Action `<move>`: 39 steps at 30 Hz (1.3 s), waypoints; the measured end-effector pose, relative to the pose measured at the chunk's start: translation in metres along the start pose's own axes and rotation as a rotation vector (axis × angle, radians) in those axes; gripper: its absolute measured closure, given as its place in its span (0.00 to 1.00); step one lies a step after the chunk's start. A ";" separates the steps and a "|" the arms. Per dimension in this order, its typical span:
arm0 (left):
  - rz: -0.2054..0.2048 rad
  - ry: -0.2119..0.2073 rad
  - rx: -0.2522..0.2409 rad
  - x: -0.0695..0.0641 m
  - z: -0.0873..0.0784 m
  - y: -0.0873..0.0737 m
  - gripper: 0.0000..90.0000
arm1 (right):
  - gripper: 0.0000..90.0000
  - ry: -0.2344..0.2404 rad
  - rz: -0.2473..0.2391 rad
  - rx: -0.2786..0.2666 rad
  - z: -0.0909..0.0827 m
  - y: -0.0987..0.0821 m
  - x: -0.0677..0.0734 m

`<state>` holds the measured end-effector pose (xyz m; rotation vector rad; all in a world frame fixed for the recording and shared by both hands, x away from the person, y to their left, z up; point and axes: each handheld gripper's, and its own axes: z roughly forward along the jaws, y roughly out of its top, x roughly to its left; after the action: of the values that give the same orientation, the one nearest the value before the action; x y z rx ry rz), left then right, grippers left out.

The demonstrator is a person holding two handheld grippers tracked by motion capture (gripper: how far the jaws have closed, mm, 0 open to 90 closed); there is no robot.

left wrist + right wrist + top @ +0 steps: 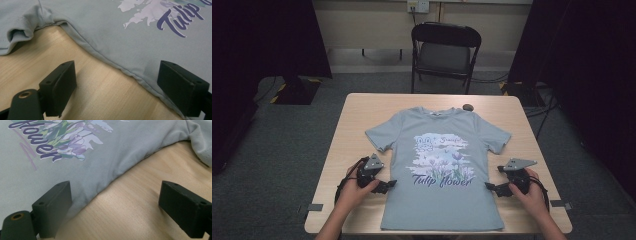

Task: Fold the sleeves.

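Claws (387, 186) (488, 187) flank flat T-shirt (439, 195).

one T-shirt (439, 170), one table (362, 107), one chair (444, 50), two claws

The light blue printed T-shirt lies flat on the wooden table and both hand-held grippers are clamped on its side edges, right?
Not quite. The light blue printed T-shirt does lie flat on the wooden table, but the left hand-held gripper and right hand-held gripper stand open at its side edges, as both gripper views show.
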<state>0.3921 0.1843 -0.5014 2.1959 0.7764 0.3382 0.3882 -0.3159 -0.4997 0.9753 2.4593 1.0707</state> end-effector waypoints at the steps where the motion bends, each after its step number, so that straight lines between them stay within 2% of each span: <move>1: 0.000 0.000 0.000 0.000 0.000 0.000 0.17 | 0.11 0.000 0.000 0.000 0.000 0.000 0.000; 14: 0.000 0.000 0.000 0.000 0.000 0.000 0.17 | 0.13 0.002 -0.002 -0.005 -0.001 0.000 0.000; 18: 0.000 0.000 0.000 0.000 0.000 0.000 0.17 | 0.13 0.009 0.001 -0.021 -0.005 -0.001 -0.004; 26: 0.000 0.000 0.000 0.000 0.000 0.000 0.17 | 0.17 -0.082 0.034 -0.075 -0.024 0.011 -0.027; 36: 0.000 0.000 0.001 0.000 0.000 0.000 0.17 | 0.20 -0.140 0.024 -0.040 -0.024 0.025 -0.053; 39: 0.000 0.000 0.001 0.000 0.000 0.000 0.17 | 0.21 -0.162 0.049 -0.039 -0.022 0.027 -0.065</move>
<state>0.3921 0.1843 -0.5014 2.1967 0.7767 0.3374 0.4381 -0.3587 -0.4653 1.0717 2.2881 1.0086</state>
